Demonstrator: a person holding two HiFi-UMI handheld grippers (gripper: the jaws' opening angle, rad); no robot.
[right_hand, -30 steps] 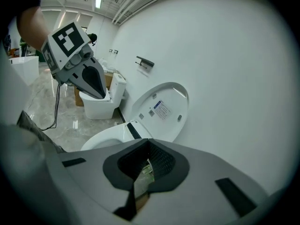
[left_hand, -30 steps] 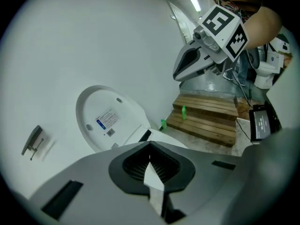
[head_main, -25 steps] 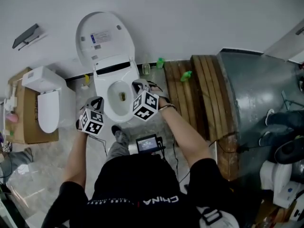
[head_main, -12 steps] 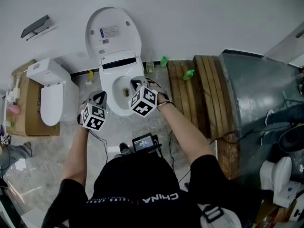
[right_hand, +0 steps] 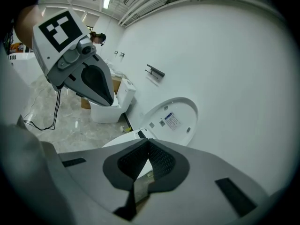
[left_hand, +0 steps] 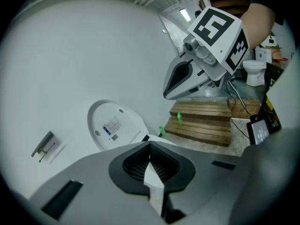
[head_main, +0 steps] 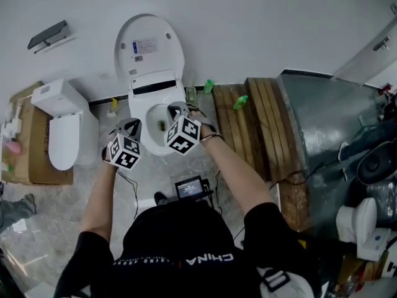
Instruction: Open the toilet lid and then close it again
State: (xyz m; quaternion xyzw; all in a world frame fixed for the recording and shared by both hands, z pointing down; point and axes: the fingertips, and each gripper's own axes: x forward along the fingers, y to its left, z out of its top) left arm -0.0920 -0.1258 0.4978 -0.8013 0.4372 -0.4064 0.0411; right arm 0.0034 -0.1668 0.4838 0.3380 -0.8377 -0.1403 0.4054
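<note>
The white toilet stands against the wall with its lid (head_main: 149, 47) raised and leaning back. Its bowl (head_main: 146, 115) lies uncovered below the lid. My left gripper (head_main: 129, 128) hovers at the bowl's left front edge, shut and holding nothing. My right gripper (head_main: 176, 110) hangs over the bowl's right rim, also shut and empty. In the left gripper view the shut jaw tips (left_hand: 150, 165) point toward the raised lid (left_hand: 115, 125), with the right gripper (left_hand: 187, 76) at upper right. In the right gripper view the lid (right_hand: 173, 118) shows beyond the shut tips (right_hand: 147, 165). Neither gripper touches the lid.
A second white toilet (head_main: 59, 132) sits on a cardboard box at the left. A wooden pallet (head_main: 251, 126) with green bottles (head_main: 240, 101) lies right of the toilet, then a grey metal tub (head_main: 335, 129). A small screen (head_main: 191, 188) hangs at the person's chest.
Both grippers have lifted slightly, and the right one has drifted a little left over the bowl. The view has shifted. The lid stays raised and both grippers stay shut.
</note>
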